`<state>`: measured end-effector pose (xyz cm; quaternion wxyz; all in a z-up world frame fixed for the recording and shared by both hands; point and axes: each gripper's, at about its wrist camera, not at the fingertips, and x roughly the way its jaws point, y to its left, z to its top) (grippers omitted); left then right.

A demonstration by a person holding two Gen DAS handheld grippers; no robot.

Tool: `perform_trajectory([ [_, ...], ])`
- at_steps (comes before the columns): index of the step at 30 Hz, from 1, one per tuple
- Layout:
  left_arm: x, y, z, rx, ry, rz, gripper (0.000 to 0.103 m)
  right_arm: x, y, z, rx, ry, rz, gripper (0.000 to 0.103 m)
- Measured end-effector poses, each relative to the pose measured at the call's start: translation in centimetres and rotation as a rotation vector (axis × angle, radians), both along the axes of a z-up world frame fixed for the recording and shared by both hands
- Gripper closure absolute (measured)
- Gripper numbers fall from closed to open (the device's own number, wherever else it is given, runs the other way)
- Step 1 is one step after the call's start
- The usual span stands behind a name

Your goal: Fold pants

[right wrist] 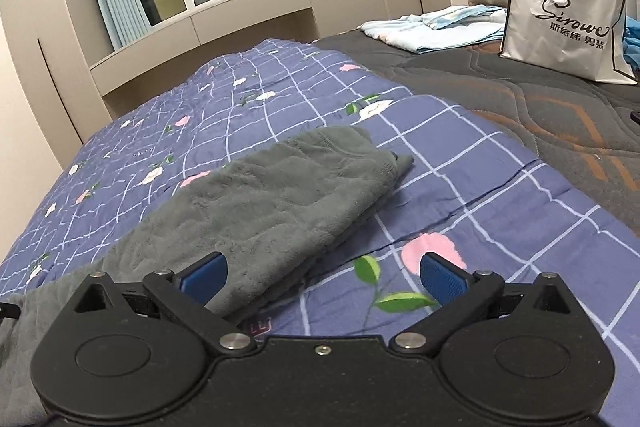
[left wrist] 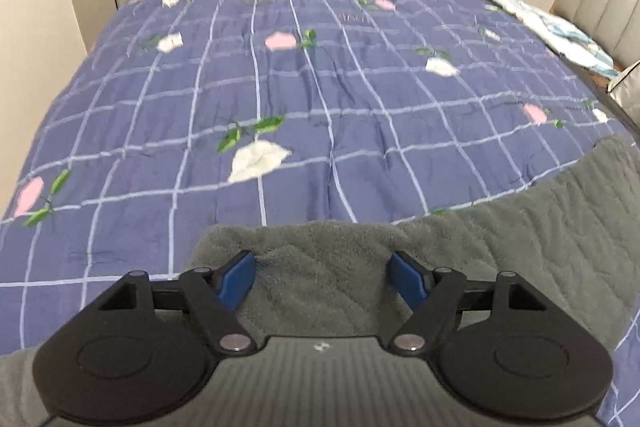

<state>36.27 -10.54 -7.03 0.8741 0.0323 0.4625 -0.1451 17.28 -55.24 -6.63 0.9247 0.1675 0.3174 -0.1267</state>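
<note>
With the left gripper point(left wrist: 322, 281) and right gripper point(right wrist: 324, 279) both wide and empty, we judge the grey pants point(right wrist: 264, 195) soft, floppy and light (plush fleece), best pinched at a folded edge

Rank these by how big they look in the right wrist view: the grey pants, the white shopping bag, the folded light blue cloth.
1. grey pants, largest by far, though nearest the camera.
2. white shopping bag.
3. folded light blue cloth, close to the bag in area, so that order is unsure.

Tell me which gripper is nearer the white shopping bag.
Right. The right gripper sees the white shopping bag far ahead to its right, by the headboard. The left gripper hangs over the gray pants, bag out of its view.
</note>
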Motion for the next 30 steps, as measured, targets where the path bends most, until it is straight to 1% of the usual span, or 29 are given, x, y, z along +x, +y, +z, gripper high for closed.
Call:
perform_trajectory([
  [1, -0.3, 0.0, 0.3, -0.006, -0.01, 0.001, 0.02, 0.0, -0.2, 0.0, 0.001, -0.004, 0.001, 0.0],
  [3, -0.5, -0.4, 0.3, -0.008, -0.016, -0.013, 0.012, 0.4, -0.6, -0.2, 0.01, -0.001, 0.003, 0.0],
  [4, -0.5, -0.7, 0.0, 0.007, -0.009, -0.025, 0.012, 0.7, -1.0, -0.4, 0.028, 0.002, 0.006, 0.0],
  [6, -0.3, -1.3, -0.9, 0.05, 0.019, -0.029, 0.011, 1.4, -2.0, -1.1, 0.075, 0.011, 0.006, 0.0],
  [7, -0.3, -1.4, -1.0, 0.056, 0.019, -0.028, 0.011, 1.9, -2.5, -1.5, 0.104, 0.016, 0.002, 0.0],
  [9, -0.5, -1.7, -0.8, 0.051, 0.014, -0.028, 0.002, 2.6, -3.7, -2.1, 0.167, 0.015, 0.006, 0.0],
  [13, -1.4, -2.2, 0.1, 0.02, 0.013, -0.028, 0.001, 4.2, -6.0, -2.6, 0.264, -0.033, 0.037, 0.0],
  [15, -2.1, -2.4, 0.7, -0.007, -0.007, -0.019, 0.001, 5.1, -6.9, -3.1, 0.316, -0.038, 0.052, 0.0],
  [17, -3.3, -3.0, 1.5, -0.047, -0.036, -0.024, 0.0, 5.9, -7.8, -3.5, 0.341, -0.047, 0.057, 0.0],
  [19, -4.3, -3.6, 1.9, -0.079, -0.053, -0.042, 0.0, 6.4, -8.7, -3.9, 0.379, -0.074, 0.036, 0.0],
  [21, -5.0, -4.5, 2.0, -0.086, -0.052, -0.063, 0.0, 6.4, -9.3, -4.2, 0.431, -0.109, 0.005, 0.0],
  [22, -5.3, -5.0, 2.1, -0.087, -0.045, -0.067, 0.0, 6.4, -9.5, -4.2, 0.447, -0.126, -0.015, 0.003],
  [23, -5.5, -5.4, 2.3, -0.092, -0.038, -0.068, 0.0, 6.3, -9.6, -4.0, 0.444, -0.135, -0.031, 0.008],
  [24, -5.7, -5.6, 2.5, -0.106, -0.03, -0.067, 0.0, 6.2, -9.5, -3.8, 0.43, -0.14, -0.047, 0.023],
  [25, -5.9, -5.8, 2.9, -0.128, -0.021, -0.064, 0.0, 6.2, -9.5, -3.7, 0.42, -0.129, -0.061, 0.03],
  [26, -6.0, -5.8, 3.2, -0.15, -0.015, -0.06, 0.0, 6.3, -9.5, -3.6, 0.41, -0.118, -0.07, 0.032],
  [27, -6.2, -5.7, 3.6, -0.175, -0.012, -0.054, 0.0, 6.2, -9.4, -3.5, 0.396, -0.112, -0.077, 0.04],
  [28, -6.5, -5.6, 4.1, -0.202, -0.01, -0.043, 0.0, 6.2, -9.3, -3.3, 0.371, -0.102, -0.09, 0.053],
  [30, -6.9, -5.3, 5.1, -0.243, -0.008, -0.01, 0.0, 6.1, -9.0, -2.9, 0.334, -0.095, -0.108, 0.069],
])
